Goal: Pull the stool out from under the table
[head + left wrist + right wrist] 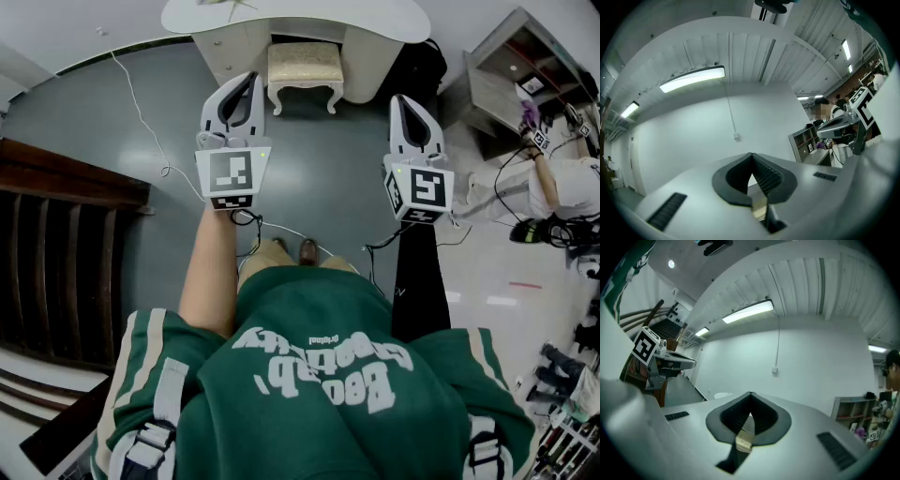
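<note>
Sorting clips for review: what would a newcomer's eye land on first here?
Two white tools held out side by side, both shut and empty: the left tool and the right tool, mid-picture over grey floor. Ahead of them, a cream stool sits tucked under the white table at the top.

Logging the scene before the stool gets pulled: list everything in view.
table: one, white, top centre.
stool: one, cream, partly under the table.
shelf unit: one, grey, upper right.
wooden stairs: one, dark, left edge.
cable: one, white, left of the stool.
other person: one, white top, far right.
left gripper: one, white, shut, empty, short of the stool.
right gripper: one, white, shut, empty, short of the stool.
</note>
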A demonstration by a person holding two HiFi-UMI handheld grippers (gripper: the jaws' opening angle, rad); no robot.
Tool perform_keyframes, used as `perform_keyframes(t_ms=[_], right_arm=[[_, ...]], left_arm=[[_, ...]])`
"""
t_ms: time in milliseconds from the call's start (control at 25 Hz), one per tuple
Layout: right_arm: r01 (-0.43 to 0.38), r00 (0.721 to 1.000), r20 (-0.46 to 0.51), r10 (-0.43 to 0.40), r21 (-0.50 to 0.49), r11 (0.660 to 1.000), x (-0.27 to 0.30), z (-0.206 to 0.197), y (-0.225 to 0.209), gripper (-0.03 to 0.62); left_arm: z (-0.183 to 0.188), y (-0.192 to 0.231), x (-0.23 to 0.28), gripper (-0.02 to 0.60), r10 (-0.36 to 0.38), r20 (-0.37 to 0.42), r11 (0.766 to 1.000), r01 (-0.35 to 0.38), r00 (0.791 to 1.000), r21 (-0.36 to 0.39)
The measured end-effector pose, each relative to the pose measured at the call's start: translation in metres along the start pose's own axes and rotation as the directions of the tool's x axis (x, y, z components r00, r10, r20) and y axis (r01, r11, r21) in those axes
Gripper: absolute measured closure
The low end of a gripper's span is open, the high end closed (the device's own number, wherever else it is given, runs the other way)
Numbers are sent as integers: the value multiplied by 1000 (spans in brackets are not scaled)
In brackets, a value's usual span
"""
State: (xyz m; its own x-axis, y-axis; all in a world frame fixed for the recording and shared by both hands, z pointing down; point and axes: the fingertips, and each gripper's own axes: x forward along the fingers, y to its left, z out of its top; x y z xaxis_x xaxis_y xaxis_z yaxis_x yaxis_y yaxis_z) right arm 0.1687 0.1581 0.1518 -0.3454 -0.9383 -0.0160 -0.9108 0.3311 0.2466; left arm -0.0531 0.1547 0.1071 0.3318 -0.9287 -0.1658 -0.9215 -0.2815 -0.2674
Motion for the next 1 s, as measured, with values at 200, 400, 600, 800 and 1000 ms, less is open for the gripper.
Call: perform_keyframes(t_ms=[200,400,600,800,1000], right_arm=[[-6,1000,7,6,-15,1000,-3,3,2,586],[-17,999,43,16,27,999,-5,5,-2,586],[-21,998,53,19,44,999,-7,3,-4,586],[-27,999,47,24,49,998,-6,-1,-2,586],[-21,999,38,20,42,999,5,-3,0,586]], left_arm=[[2,1,-2,568,6,-3,1000,-5,1000,6],[5,-2,-3,568,13,-3,1000,-13,1000,16],[3,-3,-5,568,18,-13,1000,-18,1000,12],[4,-3,-6,568,17,-20,1000,-16,1000,23],[0,1,0,568,8,-38,998,-6,999,56]])
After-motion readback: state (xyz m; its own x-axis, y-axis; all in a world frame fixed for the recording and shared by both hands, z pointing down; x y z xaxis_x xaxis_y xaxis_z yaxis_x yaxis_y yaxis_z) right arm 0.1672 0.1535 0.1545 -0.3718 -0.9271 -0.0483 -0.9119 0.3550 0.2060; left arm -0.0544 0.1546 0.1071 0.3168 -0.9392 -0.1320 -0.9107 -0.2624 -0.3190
